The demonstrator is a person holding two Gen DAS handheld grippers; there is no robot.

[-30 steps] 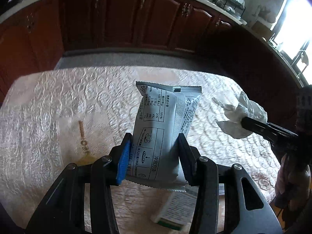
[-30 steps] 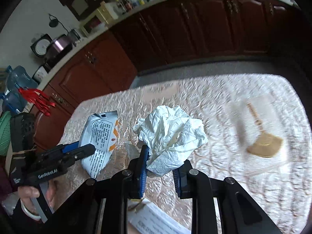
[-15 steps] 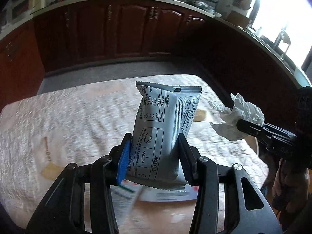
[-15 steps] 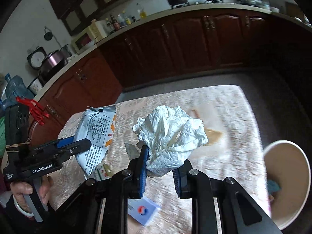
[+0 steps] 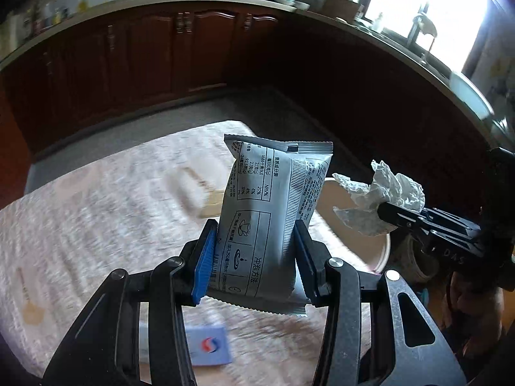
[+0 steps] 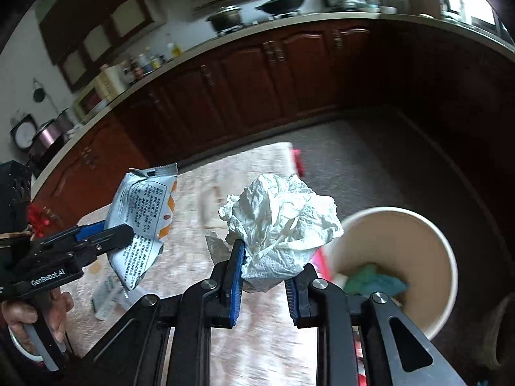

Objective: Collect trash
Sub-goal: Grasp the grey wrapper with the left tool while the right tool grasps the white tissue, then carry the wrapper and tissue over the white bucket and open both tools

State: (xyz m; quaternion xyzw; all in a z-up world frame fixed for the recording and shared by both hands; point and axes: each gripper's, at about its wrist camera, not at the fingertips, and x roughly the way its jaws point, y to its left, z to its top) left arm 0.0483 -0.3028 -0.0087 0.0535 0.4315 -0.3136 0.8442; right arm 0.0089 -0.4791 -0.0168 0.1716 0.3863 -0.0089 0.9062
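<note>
Dark wood cabinets (image 6: 289,74) under counter; pot (image 6: 225,17) and wok (image 6: 283,1) on stove; wall clock (image 6: 22,135).

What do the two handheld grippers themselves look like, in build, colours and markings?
Both are black, with angular linkage arms with triangular cut-outs, silver pivot screws and ribbed blue pads. The left gripper reads "GenRobot.AI" in white on its side in the right wrist view; its hand is bare. The right gripper shows faint "DAS" lettering in the left wrist view. No cables visible.

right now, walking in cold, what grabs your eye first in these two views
Both hands are full: the left gripper clamps an upright silver snack packet, and the right gripper pinches a crumpled white tissue. Just right of the tissue stands an open beige bin beside the table, with something teal inside.
</note>
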